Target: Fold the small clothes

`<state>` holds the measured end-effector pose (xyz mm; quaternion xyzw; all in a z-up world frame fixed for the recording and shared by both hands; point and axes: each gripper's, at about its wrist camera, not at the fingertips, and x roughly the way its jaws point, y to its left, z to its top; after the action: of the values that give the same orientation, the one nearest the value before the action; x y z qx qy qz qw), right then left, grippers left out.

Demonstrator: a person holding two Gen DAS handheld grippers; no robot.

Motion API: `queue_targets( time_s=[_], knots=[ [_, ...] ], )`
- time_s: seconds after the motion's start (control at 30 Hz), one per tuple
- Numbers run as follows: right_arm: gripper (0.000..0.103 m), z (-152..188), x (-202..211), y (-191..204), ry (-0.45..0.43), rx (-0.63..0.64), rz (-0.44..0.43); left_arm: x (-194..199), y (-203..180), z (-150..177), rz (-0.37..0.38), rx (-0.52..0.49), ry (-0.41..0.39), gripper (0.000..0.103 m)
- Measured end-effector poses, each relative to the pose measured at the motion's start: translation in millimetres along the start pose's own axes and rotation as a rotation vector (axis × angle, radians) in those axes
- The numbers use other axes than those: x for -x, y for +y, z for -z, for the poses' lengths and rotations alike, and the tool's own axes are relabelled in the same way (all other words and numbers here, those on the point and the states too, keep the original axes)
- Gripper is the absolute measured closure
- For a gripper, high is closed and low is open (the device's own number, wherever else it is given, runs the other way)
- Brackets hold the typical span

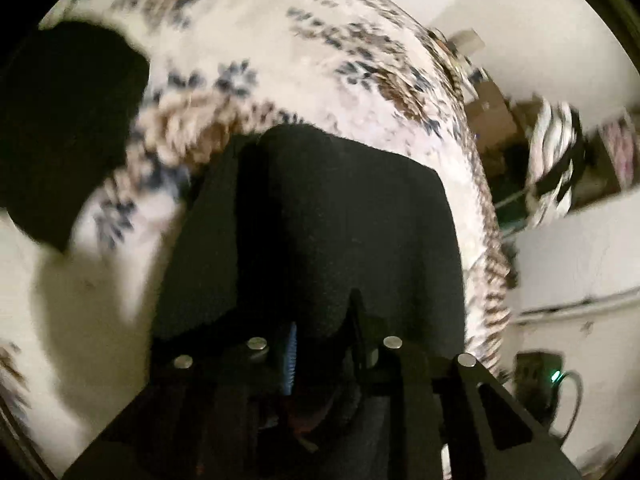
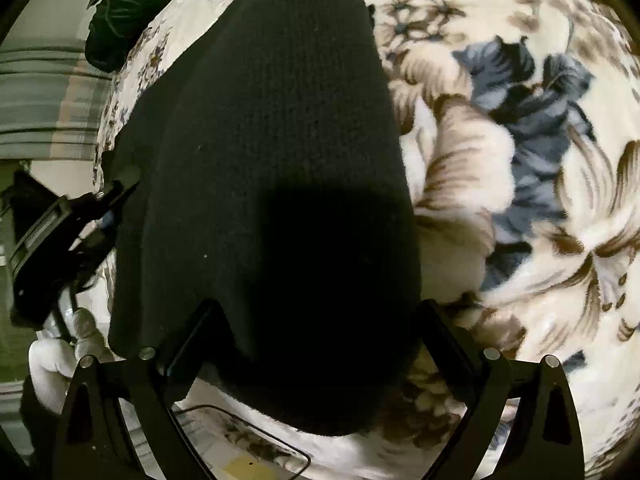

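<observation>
A black knit garment (image 2: 264, 152) lies between the spread fingers of the right hand-held gripper (image 2: 316, 336), over a floral blanket (image 2: 540, 160).

The black knit garment (image 2: 260, 152) covered the middle of the floral blanket (image 2: 540, 160). To its right the blanket lay bare; at its far left a dark green cushion (image 2: 120, 12) blocked the way.
</observation>
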<state>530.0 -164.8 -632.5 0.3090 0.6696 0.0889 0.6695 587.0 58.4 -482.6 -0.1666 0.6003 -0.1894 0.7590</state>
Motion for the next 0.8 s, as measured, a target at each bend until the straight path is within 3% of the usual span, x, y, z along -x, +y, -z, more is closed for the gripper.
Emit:
queue_targets(
  time_s=[0.2, 0.27, 0.3, 0.37, 0.4, 0.43, 0.47, 0.5, 0.53, 0.57, 0.63, 0.73, 0.8],
  knots=[
    [0.004, 0.4, 5.4, 6.5, 0.005, 0.025, -0.012, 1.0, 15.7, -18.6, -0.177, -0.174, 0.037, 0.089],
    [0.004, -0.4, 7.4, 12.9, 0.003, 0.036, -0.001, 8.1, 33.6, -33.0, -0.237, -0.173, 0.014, 0.090],
    [0.004, -1.4, 7.1, 15.6, 0.004, 0.047, 0.014, 5.6, 45.9, -40.4, -0.238, -0.147, 0.039, 0.090],
    [0.004, -2.6, 6.3, 16.1, 0.009, 0.039, 0.030, 22.4, 74.2, -50.5, -0.183, -0.016, 0.006, 0.089],
    [0.004, -3.1, 6.0, 15.0, 0.011, 0.032, 0.028, 28.7, 80.5, -52.0, -0.113, 0.035, 0.003, 0.088],
    [0.004, -3.4, 6.1, 13.3, 0.011, 0.025, 0.017, 34.9, 85.8, -49.7, 0.012, 0.103, 0.022, 0.077],
    [0.004, -3.5, 6.3, 12.1, 0.012, 0.021, 0.011, 37.2, 86.3, -46.5, 0.076, 0.145, 0.031, 0.051],
    [0.004, -3.5, 6.3, 11.3, 0.013, 0.016, 0.006, 39.8, 84.3, -38.8, 0.160, 0.193, 0.041, 0.037],
    [0.004, -3.5, 6.2, 10.0, 0.015, 0.013, 0.002, 38.5, 80.7, -32.8, 0.221, 0.217, 0.053, 0.026],
    [0.004, -3.5, 5.7, 8.9, 0.018, 0.007, -0.002, 32.8, 75.2, -26.5, 0.273, 0.236, 0.081, 0.026],
    [0.004, -4.0, 3.5, 6.9, 0.028, -0.007, -0.009, 11.9, 62.5, -17.3, 0.279, 0.232, 0.145, 0.026],
    [0.002, -3.8, 2.4, 2.6, 0.042, -0.022, -0.017, -32.2, 49.2, -3.5, 0.152, 0.157, 0.260, 0.026],
    [0.002, -4.8, 2.0, 2.2, 0.053, -0.017, -0.014, -46.6, 46.8, 0.3, 0.109, 0.147, 0.262, 0.026]
  ],
)
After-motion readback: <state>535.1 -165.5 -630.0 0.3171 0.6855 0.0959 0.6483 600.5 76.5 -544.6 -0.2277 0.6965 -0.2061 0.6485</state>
